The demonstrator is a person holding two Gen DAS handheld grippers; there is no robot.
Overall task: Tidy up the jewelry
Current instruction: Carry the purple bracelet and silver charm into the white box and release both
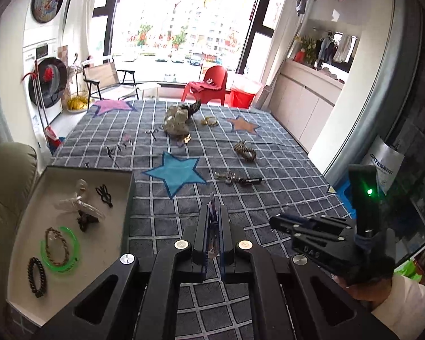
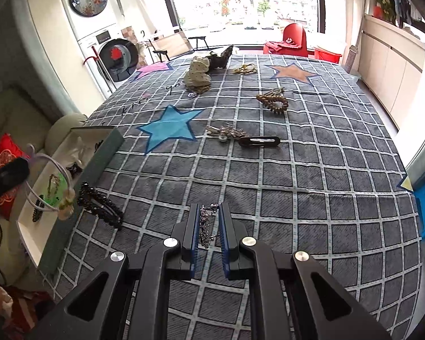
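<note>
**Both grippers loaded over the checked cloth**

A grey checked cloth (image 2: 297, 187) with sewn-on stars covers the worktop, a blue star (image 2: 170, 130) near its middle. At the left edge stands a shallow open box (image 1: 28, 226) with a pale floor. In it lie a green ring (image 1: 61, 250) with a braided bracelet (image 1: 55, 245) inside it, a black chain bracelet (image 1: 37, 277) near the front, a clear plastic piece (image 1: 76, 202), and two small dark clips (image 1: 104, 195).

Loose on the cloth, from far to near: a pile of fabric hair ties (image 2: 199, 72), a gold chain (image 2: 244, 68), a bronze claw clip (image 2: 273, 102), a silver brooch-like clip (image 2: 225, 133) touching a flat black snap clip (image 2: 259, 141), and a black beaded clip (image 2: 100, 205) just beside the box wall.

The left hand-held gripper (image 1: 214, 212) is clenched on a thin, pale purple hoop (image 2: 46, 187) above the cloth, right of the box. The right hand-held gripper (image 2: 209, 218) is closed on a small silver sparkly piece (image 2: 205, 223) just above the cloth near the front edge.
</note>
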